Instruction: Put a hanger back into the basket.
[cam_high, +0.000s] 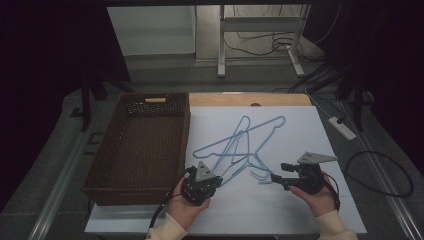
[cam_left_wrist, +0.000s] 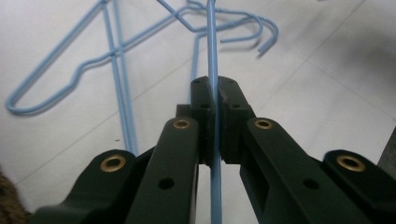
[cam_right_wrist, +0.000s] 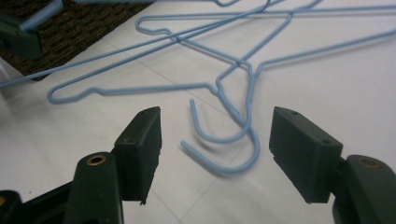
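Note:
Several light blue wire hangers (cam_high: 245, 142) lie tangled on the white table top (cam_high: 300, 135). My left gripper (cam_high: 219, 180), near the front edge beside the basket, is shut on one hanger's straight wire (cam_left_wrist: 212, 42), which runs up between its pads (cam_left_wrist: 203, 93). My right gripper (cam_high: 278, 172) is further right, pointing left at the pile. In the right gripper view its jaws (cam_right_wrist: 217, 119) stand wide apart, with two hanger hooks (cam_right_wrist: 219, 140) lying on the table between and just beyond them, untouched by the pads.
A brown wicker basket (cam_high: 184, 140) stands on the table's left half, close to the left gripper. The table's front edge runs just under both hands. On the floor to the right lie a power strip (cam_high: 342, 127) and cables.

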